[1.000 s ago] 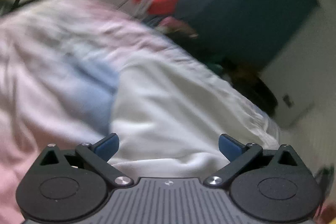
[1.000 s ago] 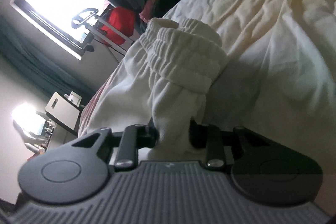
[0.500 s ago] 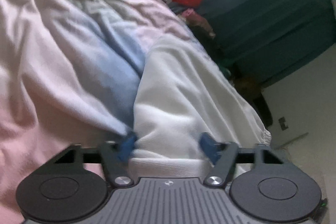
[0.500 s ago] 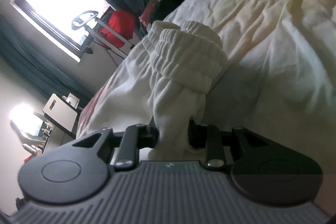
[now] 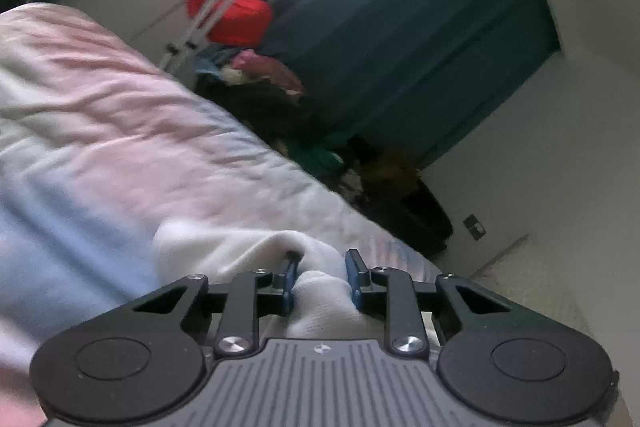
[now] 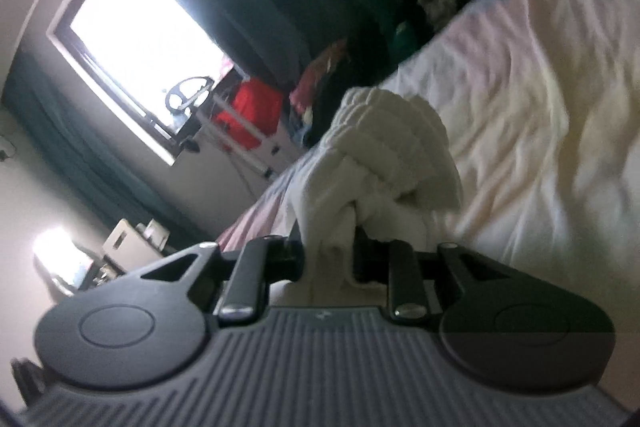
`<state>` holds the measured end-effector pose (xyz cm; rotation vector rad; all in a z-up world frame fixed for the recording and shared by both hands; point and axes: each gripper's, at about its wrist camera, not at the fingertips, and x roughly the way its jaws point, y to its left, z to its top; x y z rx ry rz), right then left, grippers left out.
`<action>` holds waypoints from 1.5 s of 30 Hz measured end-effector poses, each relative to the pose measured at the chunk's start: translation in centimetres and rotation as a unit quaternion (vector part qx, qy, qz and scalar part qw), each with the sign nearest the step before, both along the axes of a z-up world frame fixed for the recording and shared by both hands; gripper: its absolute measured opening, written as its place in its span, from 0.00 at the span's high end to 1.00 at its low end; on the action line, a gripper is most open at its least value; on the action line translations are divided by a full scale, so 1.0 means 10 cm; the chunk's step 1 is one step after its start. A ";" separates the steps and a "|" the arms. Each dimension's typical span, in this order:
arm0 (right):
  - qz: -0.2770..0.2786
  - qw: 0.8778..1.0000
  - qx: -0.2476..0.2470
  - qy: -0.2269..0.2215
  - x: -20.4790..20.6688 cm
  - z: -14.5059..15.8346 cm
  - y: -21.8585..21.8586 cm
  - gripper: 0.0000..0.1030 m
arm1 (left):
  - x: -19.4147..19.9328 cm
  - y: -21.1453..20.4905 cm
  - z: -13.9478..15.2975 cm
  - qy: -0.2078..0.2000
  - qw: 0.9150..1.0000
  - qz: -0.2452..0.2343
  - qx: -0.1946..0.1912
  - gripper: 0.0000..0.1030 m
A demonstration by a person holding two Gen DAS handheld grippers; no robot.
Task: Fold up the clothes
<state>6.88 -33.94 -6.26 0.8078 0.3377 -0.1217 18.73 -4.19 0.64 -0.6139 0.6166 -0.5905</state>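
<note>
A white garment [image 5: 224, 247] lies on the bed's pink, blue and white duvet [image 5: 120, 131]. In the left wrist view my left gripper [image 5: 320, 279] has its blue pads pinching a raised fold of this white cloth, the jaws still closing on it. In the right wrist view my right gripper [image 6: 330, 247] grips the same kind of white cloth just below a bunched, ribbed elastic waistband [image 6: 392, 147], which hangs above the cream sheet [image 6: 540, 87]; its jaws are also closing slightly.
A drying rack with red fabric [image 5: 236, 15] stands beyond the bed by a bright window [image 6: 140, 39]. Dark teal curtains [image 5: 400, 47] cover the wall. Piles of clothes [image 5: 280, 95] and a dark bag [image 5: 420, 215] lie on the floor beside the bed.
My left gripper went from wide open to shut on a fold of the white garment and rose. My right gripper lifted with the waistband bundle; the bed sits lower in both views.
</note>
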 end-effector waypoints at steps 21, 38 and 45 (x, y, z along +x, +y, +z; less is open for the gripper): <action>-0.184 0.979 -0.090 -0.020 1.22 -0.17 -2.68 0.78 | 2.11 -3.52 -0.70 -0.083 0.985 -0.135 0.064 0.79; -0.206 0.970 -0.009 0.132 0.60 -1.10 -2.10 0.73 | 1.51 -2.90 -1.11 -0.122 0.956 -0.184 0.191 0.76; -0.171 0.965 -0.057 0.188 0.30 -0.35 -1.79 0.73 | 0.77 -2.62 -0.14 -0.159 0.952 -0.182 0.187 0.60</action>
